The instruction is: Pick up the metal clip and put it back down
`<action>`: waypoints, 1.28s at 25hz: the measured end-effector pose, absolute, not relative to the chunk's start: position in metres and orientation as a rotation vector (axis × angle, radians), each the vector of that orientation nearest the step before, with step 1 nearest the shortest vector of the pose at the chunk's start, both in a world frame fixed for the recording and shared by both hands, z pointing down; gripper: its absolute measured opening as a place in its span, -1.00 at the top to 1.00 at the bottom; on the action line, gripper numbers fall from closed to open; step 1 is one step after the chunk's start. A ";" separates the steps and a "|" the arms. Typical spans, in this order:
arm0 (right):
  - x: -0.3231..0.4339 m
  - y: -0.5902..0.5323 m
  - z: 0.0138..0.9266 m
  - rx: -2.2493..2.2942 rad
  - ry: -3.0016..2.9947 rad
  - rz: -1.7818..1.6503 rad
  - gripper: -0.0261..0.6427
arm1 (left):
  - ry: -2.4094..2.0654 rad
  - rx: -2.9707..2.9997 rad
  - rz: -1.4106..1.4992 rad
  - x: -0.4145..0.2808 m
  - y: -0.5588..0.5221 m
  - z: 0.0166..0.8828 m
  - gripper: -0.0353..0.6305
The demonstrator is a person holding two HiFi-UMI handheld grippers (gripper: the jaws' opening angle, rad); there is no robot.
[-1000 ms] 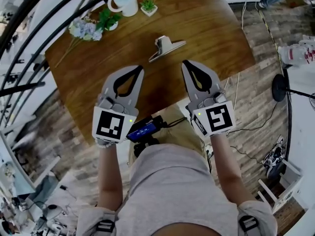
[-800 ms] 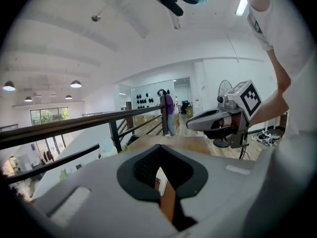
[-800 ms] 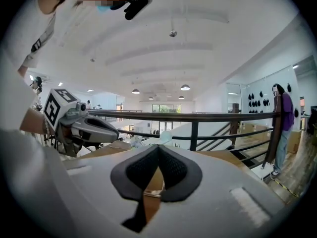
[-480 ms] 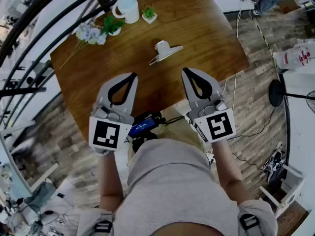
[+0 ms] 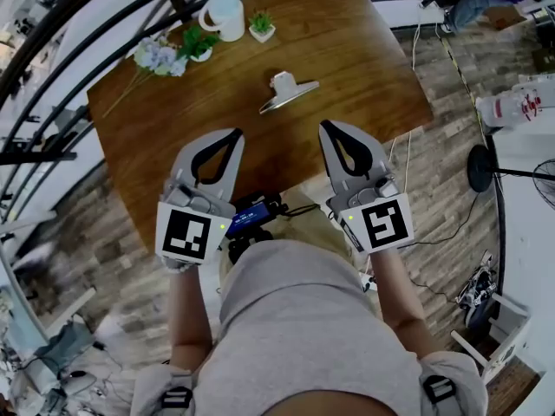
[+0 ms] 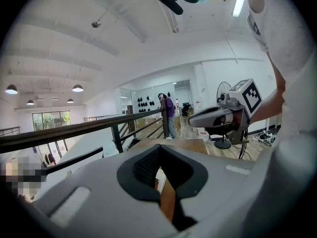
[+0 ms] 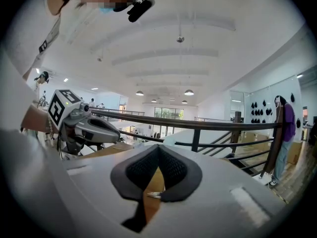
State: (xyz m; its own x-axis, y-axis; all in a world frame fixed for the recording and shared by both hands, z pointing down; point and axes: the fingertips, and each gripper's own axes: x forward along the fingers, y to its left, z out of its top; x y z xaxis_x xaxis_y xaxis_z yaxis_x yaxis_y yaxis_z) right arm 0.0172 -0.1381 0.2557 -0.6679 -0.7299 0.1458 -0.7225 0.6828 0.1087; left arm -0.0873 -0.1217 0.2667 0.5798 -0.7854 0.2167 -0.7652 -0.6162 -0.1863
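- The metal clip (image 5: 286, 91) lies on the wooden worktop (image 5: 355, 50), out beyond both tools and roughly between their lines; nothing touches it; from above I can't make out how its handles are set.
- The left tool (image 5: 235, 133) hangs over the near part of the worktop; its jaws are closed, the dark pads meet, and nothing is caught between them.
- The right tool (image 5: 324, 126) is level with it and well apart from it; it is closed and empty too.
- In the right gripper view a pale sliver (image 7: 154, 195) shows through the slit under the pads; it is too small to name.
- Both gripper views look out nearly level, so the tools' grey bodies hide most of the worktop.
- The marker cubes hide the person's hands from above; only the forearms show.
- A mug (image 5: 224, 11), a small potted plant (image 5: 262, 24) and some flowers (image 5: 160, 55) crowd the far left corner; the mug's top is cut off by the frame edge.
- A dark box with a blue light (image 5: 251, 219) sits at the person's waist, half hidden by the shirt.
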 end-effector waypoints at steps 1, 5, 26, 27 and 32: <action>0.017 -0.138 0.257 1.179 -2.711 -0.065 0.92 | 1.339 -2.726 -0.428 -0.087 -0.121 0.266 0.85; 0.016 -0.137 0.260 1.171 -2.700 -0.070 0.92 | 1.339 -2.720 -0.424 -0.088 -0.122 0.266 0.85; 0.014 -0.134 0.262 1.179 -2.671 -0.088 0.92 | 1.306 -2.721 -0.439 -0.086 -0.119 0.269 0.85; 0.013 -0.134 0.262 1.180 -2.676 -0.091 0.92 | 1.307 -2.722 -0.439 -0.086 -0.119 0.269 0.85; 0.011 -0.135 0.260 1.180 -2.686 -0.099 0.92 | 1.302 -2.725 -0.439 -0.083 -0.120 0.271 0.85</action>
